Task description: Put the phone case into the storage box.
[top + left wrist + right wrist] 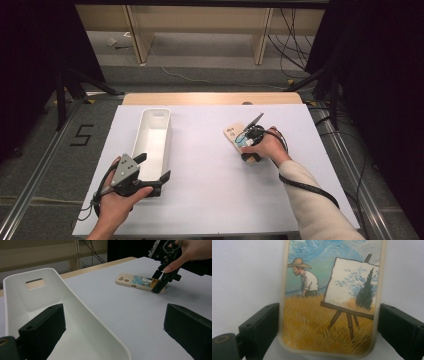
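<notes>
At lower left of the high view the left claw [152, 169] stood released, its jaws spread around the near end of a smooth white plastic bin [152, 134], long, round-cornered and holding nothing. Farther off, right of centre, the right claw [248, 148] straddled a flat cream phone case [235, 136] lying on the matte white tabletop [210, 165], jaws at its edges.

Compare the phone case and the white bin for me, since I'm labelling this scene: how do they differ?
The phone case lies flat and thin on the table; the bin is a deep, open-topped tub. The case carries a painted picture of a man at an easel; the bin is plain white. The right gripper has a jaw on either side of the case; the open left gripper straddles the bin's near wall. Both rest on the white sheet.
</notes>
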`<state>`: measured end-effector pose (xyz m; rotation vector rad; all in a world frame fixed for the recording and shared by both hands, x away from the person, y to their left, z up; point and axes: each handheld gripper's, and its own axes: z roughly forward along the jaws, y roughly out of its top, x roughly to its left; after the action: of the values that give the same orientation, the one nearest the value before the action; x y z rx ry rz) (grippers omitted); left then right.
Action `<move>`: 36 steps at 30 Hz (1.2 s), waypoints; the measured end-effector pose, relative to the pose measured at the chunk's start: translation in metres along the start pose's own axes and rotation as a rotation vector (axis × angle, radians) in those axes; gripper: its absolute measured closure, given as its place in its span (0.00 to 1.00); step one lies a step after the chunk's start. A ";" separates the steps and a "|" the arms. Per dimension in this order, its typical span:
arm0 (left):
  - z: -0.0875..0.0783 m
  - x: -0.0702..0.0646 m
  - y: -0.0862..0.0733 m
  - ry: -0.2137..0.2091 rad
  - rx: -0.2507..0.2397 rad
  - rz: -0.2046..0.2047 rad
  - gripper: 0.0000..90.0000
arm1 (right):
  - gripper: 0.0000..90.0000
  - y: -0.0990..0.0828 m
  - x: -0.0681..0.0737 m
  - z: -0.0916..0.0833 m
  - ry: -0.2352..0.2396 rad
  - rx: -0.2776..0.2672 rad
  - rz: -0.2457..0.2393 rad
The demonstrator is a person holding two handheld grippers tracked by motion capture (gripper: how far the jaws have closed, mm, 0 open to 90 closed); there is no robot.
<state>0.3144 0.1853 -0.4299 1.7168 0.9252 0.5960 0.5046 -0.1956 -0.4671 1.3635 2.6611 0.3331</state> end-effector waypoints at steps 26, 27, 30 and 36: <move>-0.001 0.000 0.001 0.007 -0.006 0.000 0.04 | 0.12 0.000 0.002 -0.001 -0.012 0.006 0.025; -0.001 0.000 0.001 0.007 -0.007 0.000 0.04 | 0.12 0.000 0.002 -0.001 -0.013 0.000 0.018; -0.001 0.001 0.001 0.007 -0.008 -0.002 0.04 | 0.12 -0.001 0.002 -0.001 -0.010 -0.004 0.021; -0.001 0.001 0.001 0.009 -0.008 -0.002 0.04 | 0.12 -0.002 0.002 -0.002 -0.011 -0.010 0.023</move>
<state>0.3145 0.1860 -0.4286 1.7072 0.9294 0.6055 0.5013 -0.1951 -0.4662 1.3901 2.6326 0.3398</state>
